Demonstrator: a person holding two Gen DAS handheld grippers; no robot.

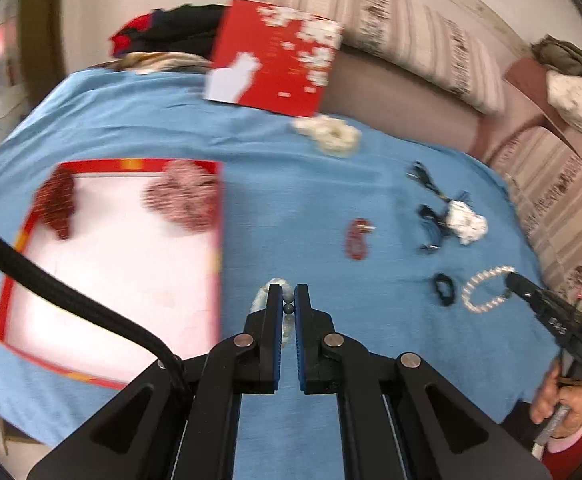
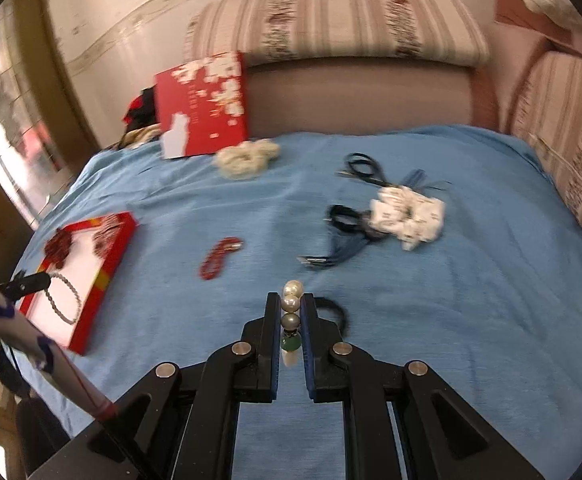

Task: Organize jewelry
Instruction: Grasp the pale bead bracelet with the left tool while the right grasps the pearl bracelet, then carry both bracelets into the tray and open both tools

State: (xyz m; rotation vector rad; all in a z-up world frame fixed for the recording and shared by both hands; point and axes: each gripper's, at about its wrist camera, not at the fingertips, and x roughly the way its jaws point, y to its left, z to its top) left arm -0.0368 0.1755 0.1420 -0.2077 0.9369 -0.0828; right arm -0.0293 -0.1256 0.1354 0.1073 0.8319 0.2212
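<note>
My left gripper (image 1: 289, 300) is shut on a grey bead necklace (image 1: 289, 307); in the right wrist view (image 2: 31, 282) it holds that necklace (image 2: 65, 300) hanging over the red box (image 2: 107, 276). My right gripper (image 2: 291, 304) is shut on a pearl bracelet (image 2: 292, 303) with grey and green beads; in the left wrist view (image 1: 511, 280) it grips that bracelet (image 1: 479, 292) on the blue cloth. The red box (image 1: 9, 280) has a white lining and holds two red bead pieces (image 1: 57, 204) (image 1: 183, 196).
On the blue cloth (image 2: 451, 320) lie a red bead bracelet (image 2: 217, 260), a black hair tie (image 2: 337, 314), dark cords (image 2: 355, 220), a white scrunchie (image 2: 409, 216) and a cream scrunchie (image 2: 247, 158). The red lid (image 2: 203, 104) leans at the back. Striped cushions lie behind.
</note>
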